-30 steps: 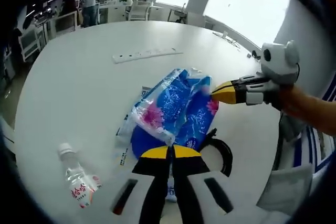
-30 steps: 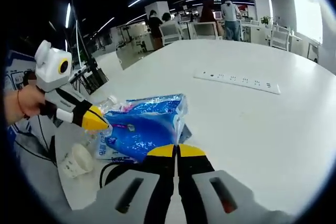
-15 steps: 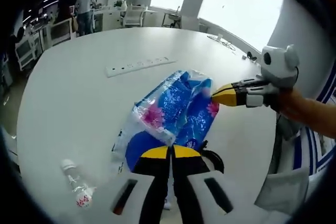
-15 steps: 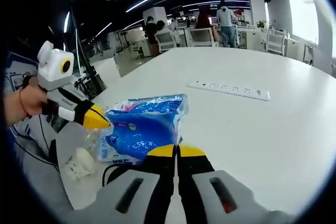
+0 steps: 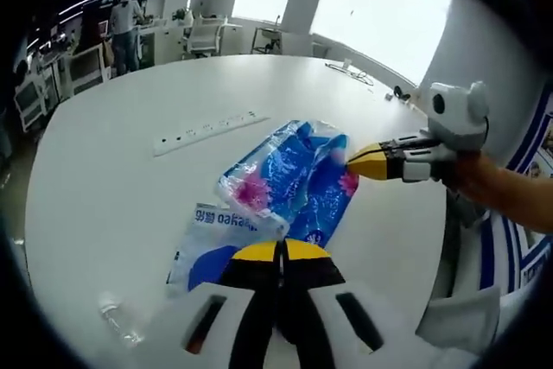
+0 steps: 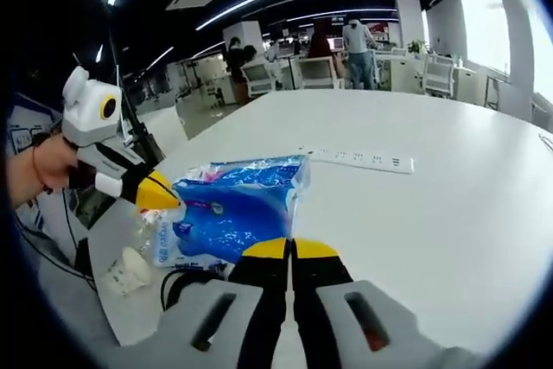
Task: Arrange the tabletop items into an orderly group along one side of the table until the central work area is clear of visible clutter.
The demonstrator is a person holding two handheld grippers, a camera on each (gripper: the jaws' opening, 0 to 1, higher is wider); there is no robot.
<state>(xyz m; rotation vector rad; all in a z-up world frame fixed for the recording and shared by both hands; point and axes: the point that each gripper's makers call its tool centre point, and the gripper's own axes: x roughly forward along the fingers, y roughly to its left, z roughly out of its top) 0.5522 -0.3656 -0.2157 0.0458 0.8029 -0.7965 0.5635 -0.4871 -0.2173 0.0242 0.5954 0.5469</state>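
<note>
Left tongs (image 5: 281,252) | pinched on blue packet (image 5: 289,174) | right tongs (image 6: 291,250) | same packet | print unreadable

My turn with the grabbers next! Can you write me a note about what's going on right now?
Left gripper: fingers shut on the blue plastic bag, at its near edge.
Right gripper: fingers shut on the same bag, at the opposite side. The bag hangs stretched between the two, above the white table.
Still on the table: a white power strip past the bag, a water bottle lying on its side near the edge, a black cable and a small white cup.
Done: bag picked up.
Left: set the bag down at one side, then move the other things next to it.
</note>
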